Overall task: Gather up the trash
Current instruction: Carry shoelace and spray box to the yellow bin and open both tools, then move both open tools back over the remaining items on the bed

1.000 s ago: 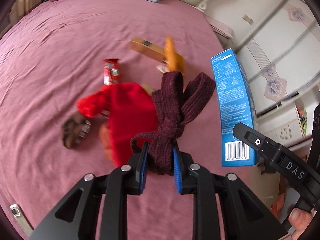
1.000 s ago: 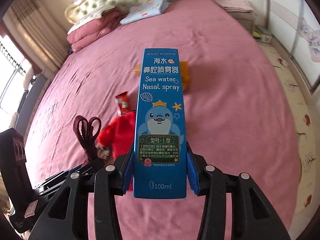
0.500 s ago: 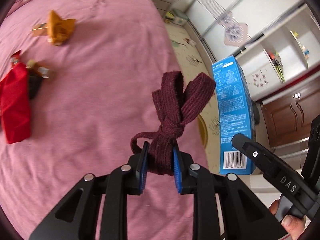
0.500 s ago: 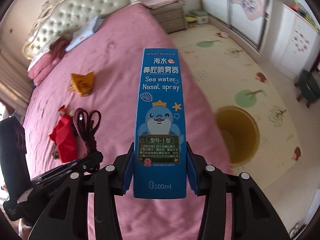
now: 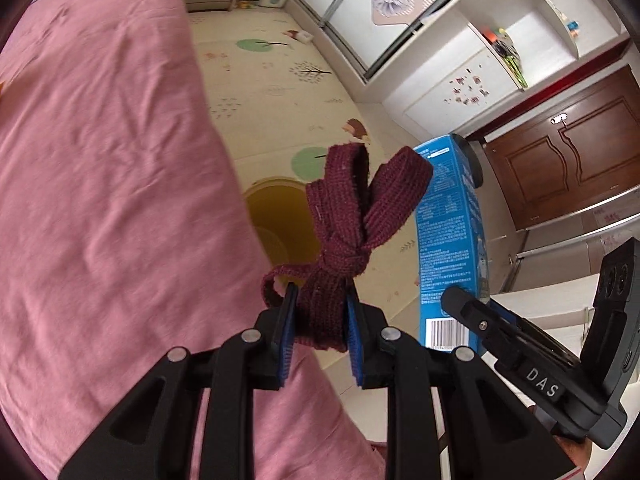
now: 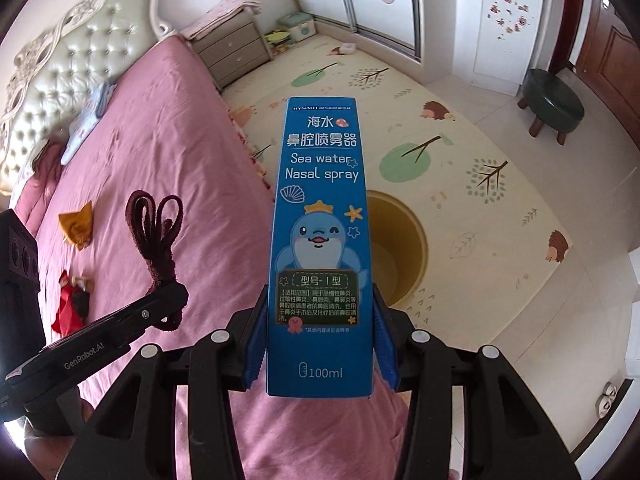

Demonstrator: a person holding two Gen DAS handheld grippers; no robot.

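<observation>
My left gripper [image 5: 318, 320] is shut on a knotted maroon fabric strap [image 5: 352, 216], held above the bed's edge; the strap also shows in the right wrist view [image 6: 154, 236]. My right gripper [image 6: 320, 344] is shut on a tall blue nasal spray box [image 6: 320, 240], seen edge-on in the left wrist view [image 5: 448, 240]. A yellow round bin [image 6: 400, 248] stands open on the floor mat beside the bed, partly hidden behind the box; in the left wrist view the bin [image 5: 276, 220] lies behind the strap. An orange wrapper [image 6: 76, 222] and red trash [image 6: 70, 308] lie on the pink bed [image 6: 168, 152].
A patterned floor mat [image 6: 460, 152] covers the floor. A green stool [image 6: 554, 104], a nightstand [image 6: 234, 50], white wardrobes [image 5: 440, 40] and a brown door [image 5: 568, 160] ring the room. The headboard [image 6: 72, 64] is at the far left.
Both grippers have swung right, away from the bed's middle toward the floor side. The yellow bin now sits closer and more central. Both still hold their items.
</observation>
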